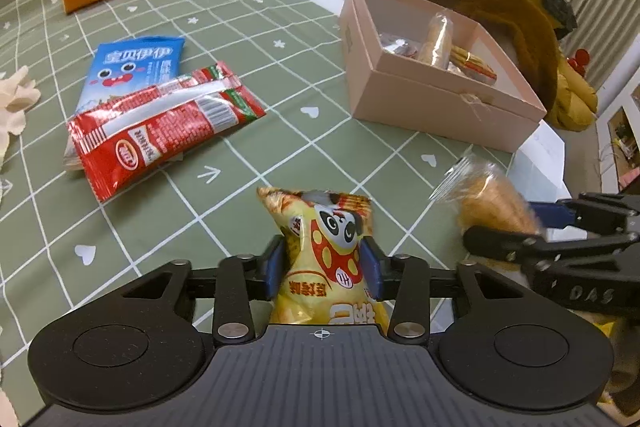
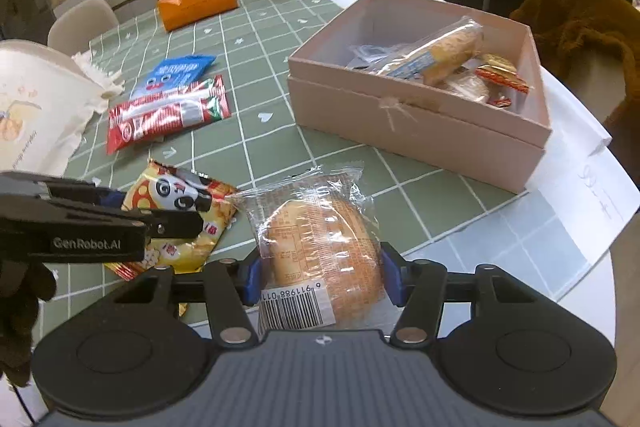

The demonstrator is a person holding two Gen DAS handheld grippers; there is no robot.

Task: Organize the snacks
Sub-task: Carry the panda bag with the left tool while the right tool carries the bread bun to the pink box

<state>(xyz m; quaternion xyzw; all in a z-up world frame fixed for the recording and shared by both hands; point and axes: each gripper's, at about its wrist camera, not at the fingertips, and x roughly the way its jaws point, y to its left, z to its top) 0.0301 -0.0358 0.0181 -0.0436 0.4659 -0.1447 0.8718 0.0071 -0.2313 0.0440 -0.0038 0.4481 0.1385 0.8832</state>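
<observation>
The left hand-held gripper [image 1: 325, 263] pinches a yellow panda snack bag [image 1: 326, 255]; the right hand-held gripper [image 2: 320, 273] clamps a clear-wrapped bread roll [image 2: 320, 247]. Both hover just above the surface [image 1: 248, 23], covered in green grid cloth. Beyond sit a red packet [image 1: 160, 127], blue packet [image 1: 136, 67] and a pink box [image 2: 420, 123] holding snacks.

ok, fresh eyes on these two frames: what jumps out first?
Both grippers are loaded: the left gripper pinches a yellow panda snack bag, and the right gripper clamps a clear-wrapped bun. Behind them on the green checked tablecloth sits an open pink box already holding several snacks, with a red packet lying on a blue packet to the left.
</observation>
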